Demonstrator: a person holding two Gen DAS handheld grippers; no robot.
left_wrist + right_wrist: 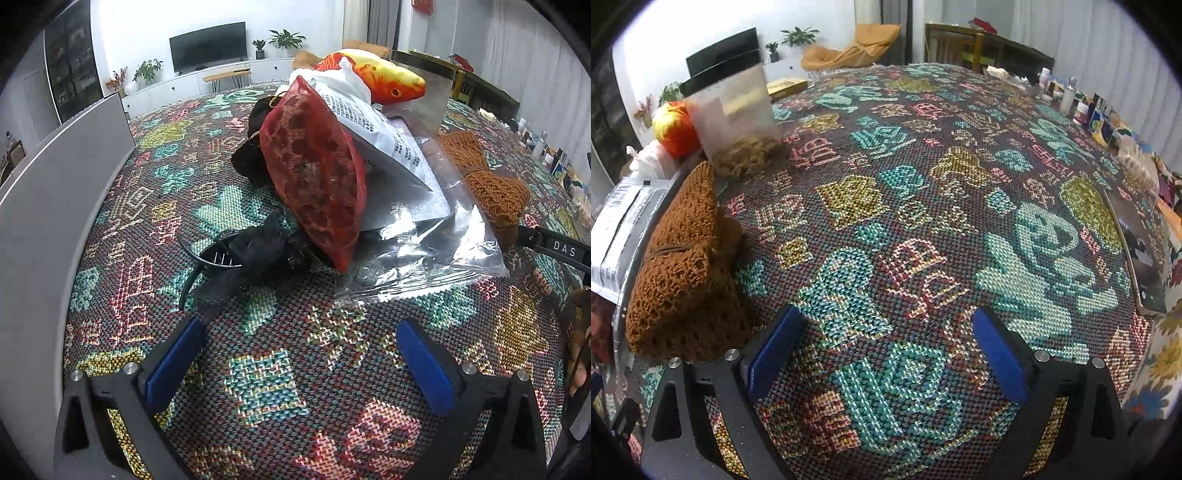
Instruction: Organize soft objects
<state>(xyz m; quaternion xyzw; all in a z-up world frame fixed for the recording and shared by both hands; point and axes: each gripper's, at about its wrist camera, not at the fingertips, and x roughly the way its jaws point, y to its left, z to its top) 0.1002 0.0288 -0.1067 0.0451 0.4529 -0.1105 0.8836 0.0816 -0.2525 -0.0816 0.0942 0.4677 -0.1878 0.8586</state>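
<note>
The left gripper point(301, 354) hangs over the bright woven tablecloth point(266, 387) with its blue-padded jaws spread wide and nothing between them; just ahead of it lies a black hair claw clip wrapped in black lace fabric point(243, 254), resting on the cloth and touching the lower tip of a red mesh pouch point(314, 173); that pouch leans tilted against a white printed mailer bag point(376, 129), which sits on a crinkled clear plastic sleeve point(424, 254); a dark fabric bundle point(255, 155) sits behind the pouch, and an orange-and-yellow plush fish point(384, 75) lies at the far end of the pile; to the right rests a rust-brown crocheted knit piece point(495, 192); a grey panel point(55, 184) stands along the left edge. Over on the other side, the right gripper point(886, 352) is likewise spread wide and empty above bare tablecloth point(923, 221); the brown knit piece point(683, 266) lies folded just beside its left finger, apart from it; a clear plastic tub point(735, 114) with brownish material in its bottom stands further back, next to the plush fish point(674, 129).
</note>
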